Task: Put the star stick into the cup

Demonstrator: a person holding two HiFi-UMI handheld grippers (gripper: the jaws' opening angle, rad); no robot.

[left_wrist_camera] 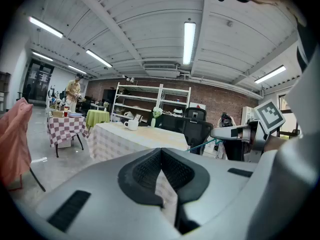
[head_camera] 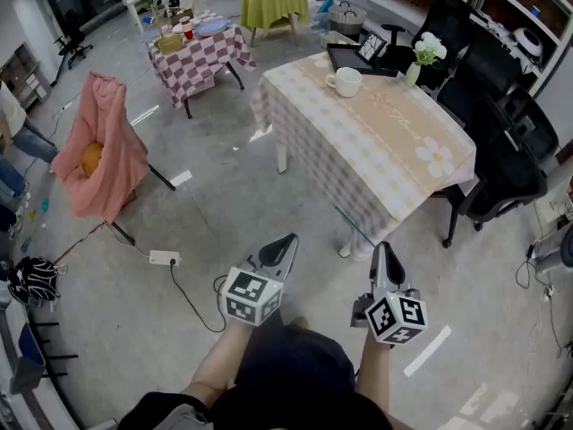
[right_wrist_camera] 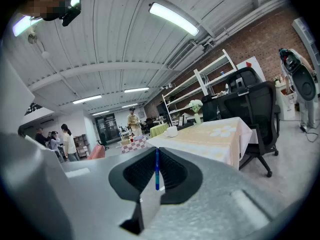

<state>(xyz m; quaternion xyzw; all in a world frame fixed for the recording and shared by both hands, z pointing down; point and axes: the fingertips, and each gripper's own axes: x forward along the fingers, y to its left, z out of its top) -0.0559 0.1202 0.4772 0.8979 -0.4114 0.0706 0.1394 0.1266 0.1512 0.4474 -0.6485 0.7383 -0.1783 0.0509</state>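
A white cup [head_camera: 345, 81] stands at the far end of the beige-cloth table [head_camera: 394, 164]; it also shows as the cup [left_wrist_camera: 131, 124] and the cup [right_wrist_camera: 171, 131] in the two gripper views. My right gripper [head_camera: 380, 247] is shut on a thin blue-green stick [right_wrist_camera: 157, 169], which juts forward as the stick [head_camera: 354, 227] toward the table's near edge. Its star end cannot be made out. My left gripper [head_camera: 288, 240] is shut with nothing in it, its pads [left_wrist_camera: 150, 166] meeting at the tip. Both grippers hang low over the floor, well short of the table.
A laptop [head_camera: 363, 54] and a vase of white flowers [head_camera: 421, 56] stand by the cup. Black office chairs [head_camera: 501, 150] crowd the table's right side. A pink-draped chair [head_camera: 103, 150], a checkered table [head_camera: 197, 52], and a power strip with cable [head_camera: 164, 258] lie left.
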